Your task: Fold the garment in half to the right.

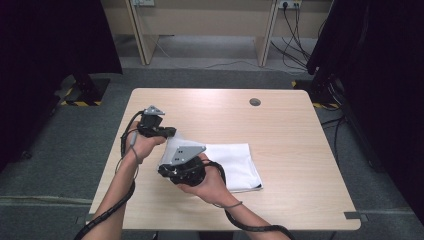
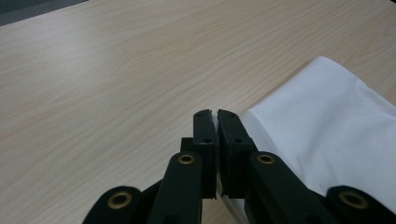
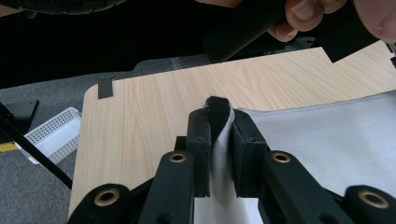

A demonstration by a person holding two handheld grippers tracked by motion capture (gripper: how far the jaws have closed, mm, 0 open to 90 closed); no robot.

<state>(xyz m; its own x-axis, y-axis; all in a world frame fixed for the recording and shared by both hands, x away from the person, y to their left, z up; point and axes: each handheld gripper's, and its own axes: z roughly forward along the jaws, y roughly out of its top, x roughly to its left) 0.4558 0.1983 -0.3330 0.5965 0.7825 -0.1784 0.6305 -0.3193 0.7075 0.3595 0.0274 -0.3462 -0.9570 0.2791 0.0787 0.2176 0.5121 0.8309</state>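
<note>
A white cloth (image 1: 232,165) lies folded on the wooden table (image 1: 280,125), nearer the front edge than the back and about midway between the left and right edges, with its left end lifted off the surface. The left gripper (image 2: 216,116) has its jaws closed on a thin edge of that cloth (a white sliver shows between the pads in the left gripper view). The right gripper (image 3: 219,116) pinches a fold of the same cloth between its jaws, the fabric bunched up between the pads. Both grippers sit close together over the table's left half. A small round grommet (image 1: 255,102) sits near the back edge.
</note>
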